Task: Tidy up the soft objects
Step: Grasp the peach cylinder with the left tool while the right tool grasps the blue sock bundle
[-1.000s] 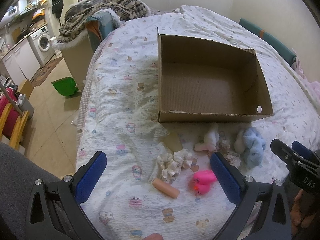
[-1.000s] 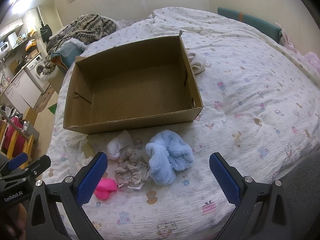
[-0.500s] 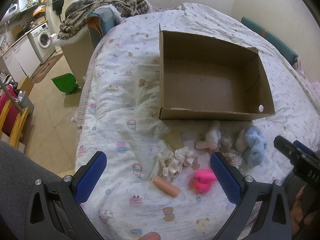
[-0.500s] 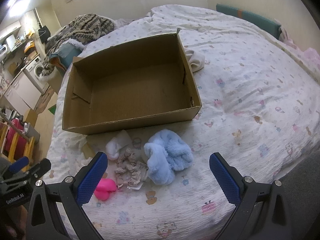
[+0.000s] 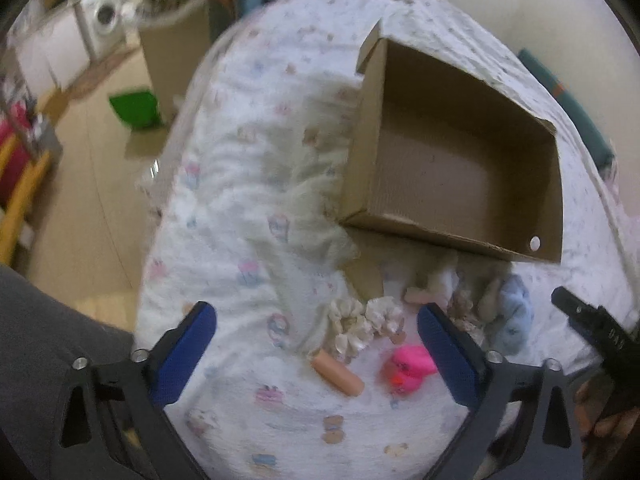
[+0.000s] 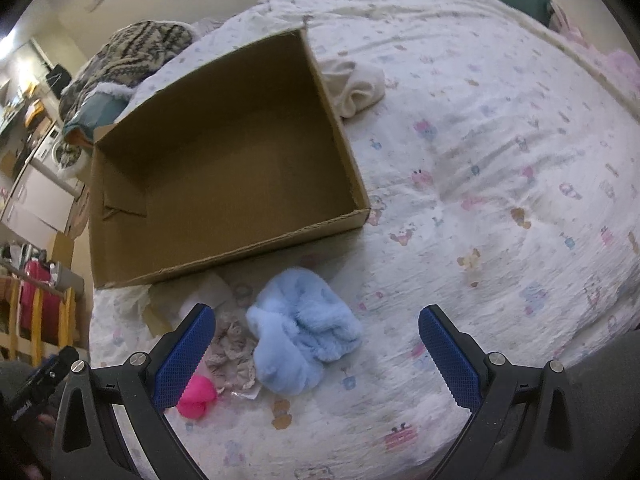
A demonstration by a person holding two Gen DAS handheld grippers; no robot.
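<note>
Soft things lie on the bed [image 6: 500, 152] just in front of the empty cardboard box [image 6: 224, 256]: a fluffy blue piece [image 6: 300, 336], a pink toy [image 5: 410, 368], a cream scrunchie [image 5: 360, 320]. Both the left gripper [image 5: 316, 354] and right gripper [image 6: 316, 354] hover spread wide, grasping nothing.

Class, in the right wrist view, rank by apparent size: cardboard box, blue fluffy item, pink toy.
1. cardboard box
2. blue fluffy item
3. pink toy, partly hidden behind the gripper finger, so its full size is unsure.
</note>
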